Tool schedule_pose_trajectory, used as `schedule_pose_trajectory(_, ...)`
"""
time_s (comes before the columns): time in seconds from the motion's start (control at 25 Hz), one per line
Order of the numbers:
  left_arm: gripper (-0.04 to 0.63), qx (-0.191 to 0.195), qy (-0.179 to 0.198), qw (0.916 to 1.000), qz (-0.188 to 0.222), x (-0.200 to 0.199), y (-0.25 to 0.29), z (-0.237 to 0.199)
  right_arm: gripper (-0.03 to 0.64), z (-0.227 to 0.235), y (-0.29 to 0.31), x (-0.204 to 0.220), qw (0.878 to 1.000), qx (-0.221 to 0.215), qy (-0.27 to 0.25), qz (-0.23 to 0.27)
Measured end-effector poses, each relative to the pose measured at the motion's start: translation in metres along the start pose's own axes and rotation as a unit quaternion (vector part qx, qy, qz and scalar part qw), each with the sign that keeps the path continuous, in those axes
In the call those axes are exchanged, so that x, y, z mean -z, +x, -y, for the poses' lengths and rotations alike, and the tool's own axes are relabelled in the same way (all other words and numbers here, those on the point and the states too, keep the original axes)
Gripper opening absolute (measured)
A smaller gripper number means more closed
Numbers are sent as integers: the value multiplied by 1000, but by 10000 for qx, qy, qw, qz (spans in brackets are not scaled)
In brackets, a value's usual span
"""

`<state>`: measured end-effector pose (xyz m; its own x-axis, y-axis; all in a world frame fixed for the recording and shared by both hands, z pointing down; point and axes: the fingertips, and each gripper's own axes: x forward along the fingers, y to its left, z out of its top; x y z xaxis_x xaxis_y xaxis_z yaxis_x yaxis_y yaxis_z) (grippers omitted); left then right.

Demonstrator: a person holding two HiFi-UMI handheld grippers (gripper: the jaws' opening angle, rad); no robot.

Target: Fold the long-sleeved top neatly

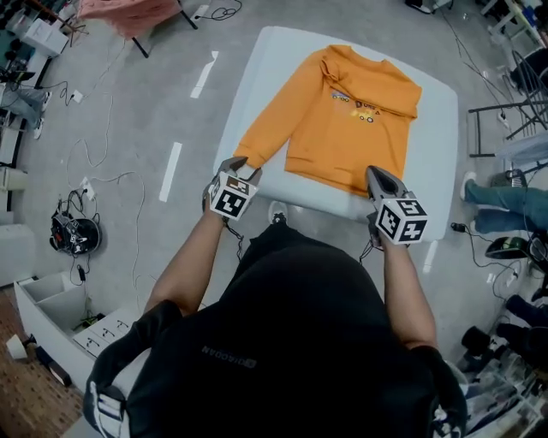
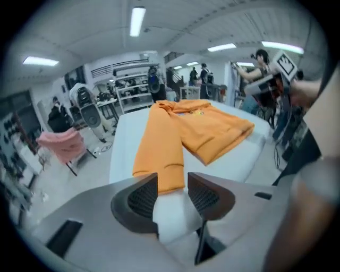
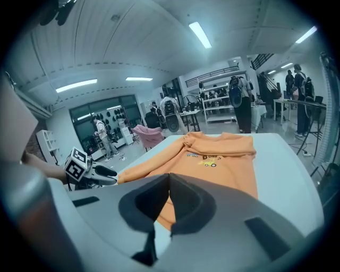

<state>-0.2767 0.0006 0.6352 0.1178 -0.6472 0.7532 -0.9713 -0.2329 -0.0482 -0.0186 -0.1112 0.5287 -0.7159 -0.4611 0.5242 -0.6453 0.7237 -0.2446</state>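
An orange long-sleeved top lies face up on a white table, hem toward me. Its one sleeve runs down to the near left corner, and the other is folded across the chest. My left gripper stands open at that sleeve's cuff. In the left gripper view the cuff shows just past the parted jaws of the left gripper, not pinched. My right gripper is shut at the hem's near right edge. In the right gripper view the right gripper has its jaws meeting over the top, with no cloth seen between them.
Pink cloth hangs on a stand at the far left. Cables and a black device lie on the floor at left, with a white drawer unit nearer. A person's legs and clutter stand right of the table.
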Motion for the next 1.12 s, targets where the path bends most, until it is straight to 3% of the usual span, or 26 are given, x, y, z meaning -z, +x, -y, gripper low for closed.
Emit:
schedule_pose_trajectory(0.12, 176, -125, -1406, 9895, 312, -2, -7, -36, 6, 0, 7, -1, 10000, -26, 43, -11)
schedule_pose_trajectory(0.16, 176, -264, -1739, 9842, 210, 4, -5, -48, 6, -2, 9, 0, 10000, -48, 45, -14)
schedule_pose_trajectory(0.24, 176, -506, -2060, 9772, -99, 19, 1, -65, 6, -8, 12, 1, 9999, -90, 41, -32)
schedule_pose_trajectory(0.44, 176, -634, -2115, 9750, -236, 20, 14, -79, 6, -10, 16, 6, 9999, -76, 53, -104)
schedule_pose_trajectory(0.56, 175, -559, -2040, 9762, -489, 28, 22, -77, 6, -7, 19, 6, 9999, -24, 99, -99)
schedule_pose_trajectory(0.68, 170, -432, -2080, 9759, -494, 31, 24, -77, 6, -3, 21, 3, 9999, 27, 122, -102)
schedule_pose_trajectory(0.84, 79, -249, -2016, 9777, -541, 29, 26, -81, 6, -2, 28, -2, 9998, 45, 167, -95)
schedule_pose_trajectory(0.88, 27, -191, -2039, 9773, -538, 29, 26, -82, 6, -2, 30, -5, 9998, 42, 164, -90)
schedule_pose_trajectory(1.12, 26, -160, -2501, 9677, -291, 27, 22, -113, 6, -3, 43, -16, 9998, 54, 116, -145)
